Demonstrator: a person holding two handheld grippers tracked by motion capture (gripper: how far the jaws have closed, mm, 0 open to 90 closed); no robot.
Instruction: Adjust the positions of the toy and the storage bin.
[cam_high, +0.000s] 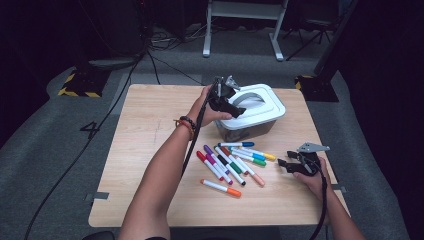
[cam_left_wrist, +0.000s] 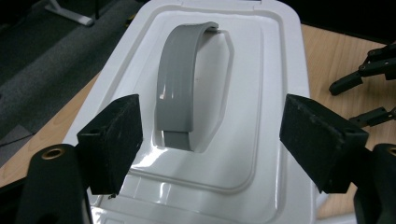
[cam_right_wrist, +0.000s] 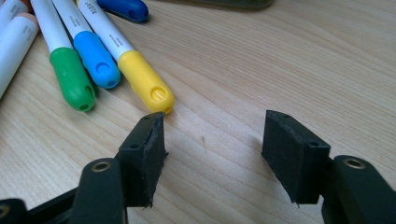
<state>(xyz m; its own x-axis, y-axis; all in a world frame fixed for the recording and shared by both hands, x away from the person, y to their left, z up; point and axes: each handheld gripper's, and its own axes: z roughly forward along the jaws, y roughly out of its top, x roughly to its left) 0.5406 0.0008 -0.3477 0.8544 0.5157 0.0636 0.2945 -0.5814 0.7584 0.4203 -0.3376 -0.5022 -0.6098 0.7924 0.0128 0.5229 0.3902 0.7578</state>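
The lidded storage box (cam_high: 252, 112) sits at the table's (cam_high: 150, 150) far edge — rigid, smooth plastic, probably light. Its grey arched handle (cam_left_wrist: 180, 88) looks the surest hold. Above it the left gripper (cam_left_wrist: 210, 140) hangs jaws apart, empty; nearer than the box, beside the markers (cam_high: 232, 162), the right gripper (cam_right_wrist: 212, 156) likewise gapes.

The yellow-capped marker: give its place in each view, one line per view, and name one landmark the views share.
High view: the yellow-capped marker lies at the right end of the marker cluster, in front of the white-lidded box.
Left gripper view: I cannot find it; the box lid lies between the jaws.
Right gripper view: upper left, its cap tip just beyond the left jaw.
Shared landmark: the light wooden table.
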